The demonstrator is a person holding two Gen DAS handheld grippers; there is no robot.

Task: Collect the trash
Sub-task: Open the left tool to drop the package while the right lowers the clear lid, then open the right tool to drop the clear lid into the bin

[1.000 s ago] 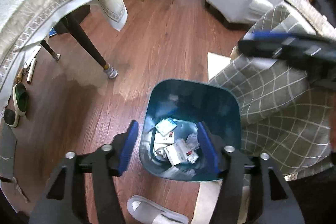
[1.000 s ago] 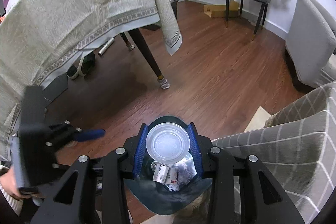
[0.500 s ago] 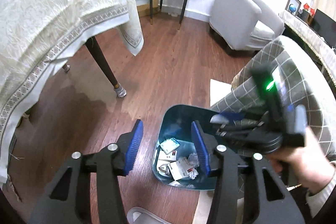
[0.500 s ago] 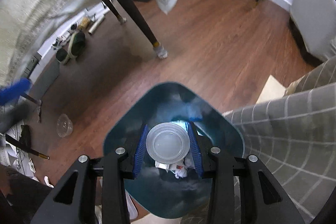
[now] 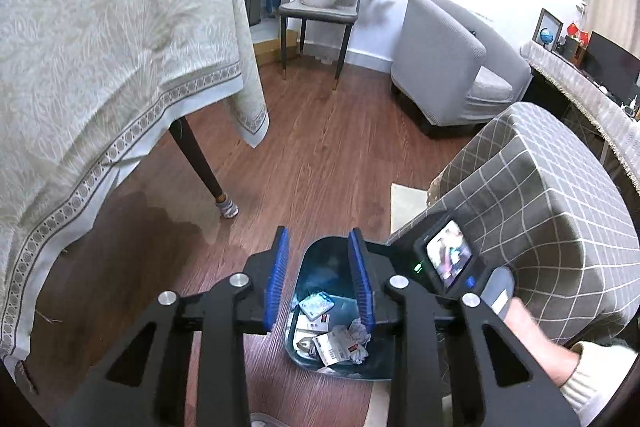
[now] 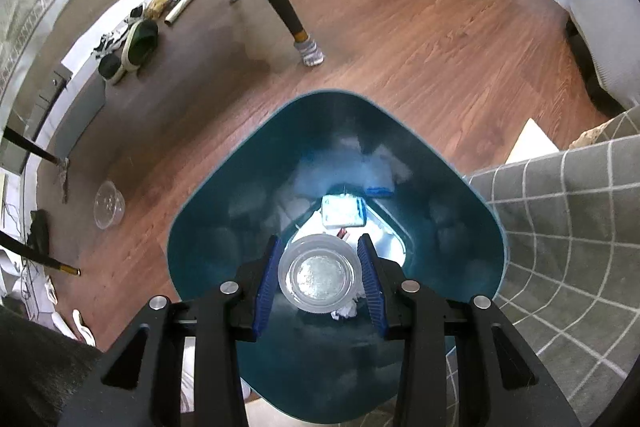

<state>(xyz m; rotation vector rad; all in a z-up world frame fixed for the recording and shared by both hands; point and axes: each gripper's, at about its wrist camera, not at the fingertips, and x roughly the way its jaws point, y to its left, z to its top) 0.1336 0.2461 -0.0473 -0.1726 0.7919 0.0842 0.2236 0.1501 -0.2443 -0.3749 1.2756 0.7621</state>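
Clear plastic cup [image 6: 320, 277], base toward the camera, clamped between the right gripper [image 6: 320, 281] pads directly above the teal bin [image 6: 200, 227] and its litter; left gripper [image 5: 318, 283], empty, jaws just narrowing, farther off.

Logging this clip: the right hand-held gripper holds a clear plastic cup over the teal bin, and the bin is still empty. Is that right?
Not quite. The right hand-held gripper does hold the clear plastic cup over the teal bin, but the bin is not empty: the right wrist view shows a blue and white packet and crumpled paper at its bottom.
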